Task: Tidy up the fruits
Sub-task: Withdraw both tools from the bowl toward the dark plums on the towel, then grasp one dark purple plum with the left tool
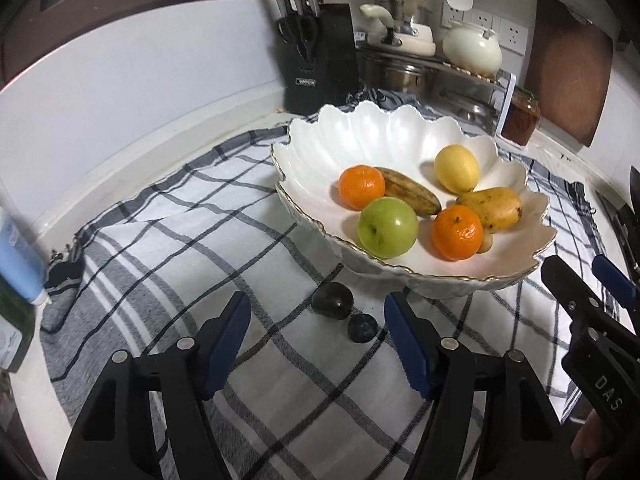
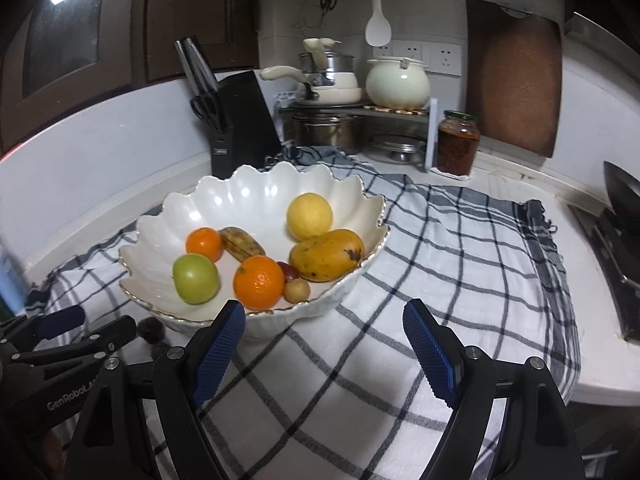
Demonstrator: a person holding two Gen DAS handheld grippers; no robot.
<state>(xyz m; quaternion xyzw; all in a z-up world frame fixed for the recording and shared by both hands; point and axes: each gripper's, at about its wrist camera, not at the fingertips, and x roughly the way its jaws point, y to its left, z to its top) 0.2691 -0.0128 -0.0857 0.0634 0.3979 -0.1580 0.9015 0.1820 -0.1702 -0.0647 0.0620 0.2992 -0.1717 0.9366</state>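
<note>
Step in hand, my guess: pick the two dark round fruits off the checked cloth w/ my left hand-held gripper point(image 1: 318, 330) and drop them in the white scalloped ceramic bowl point(image 1: 320, 148). No earlier frame so only what's here.

How to do it well: take one at a time. The bigger dark plum-like fruit point(image 1: 332, 299) and the smaller dark round fruit point(image 1: 362, 329) touch each other, so a wide pinch may catch both or roll one away. I'd centre on the small one first, it's nearer the fingers, come down fairly steep, press the blue pads point(image 1: 230, 332) onto the cloth either side, squeeze soft bc fruit is small & slippery. The grey-white checked cloth point(image 1: 168, 240) may bunch, so avoid dragging. Lift clear over the bowl's rim before release, the wall stands just beyond the fruits.

Left hand-held gripper: half-wide, nothing between the pads. Both dark fruits lie on the cloth ahead of the tips, between the two fingers' lines, smaller one nearer the right finger, bowl just behind.

Right hand-held gripper point(image 2: 324, 344): wide, holding nothing, hovering over bare cloth by the bowl's near rim, to the right of the left one.

Already in bowl: two oranges, green apple point(image 1: 387, 227), lemon, mango, brown banana, couple of small fruits. Worktop point(image 1: 120, 168) under cloth
</note>
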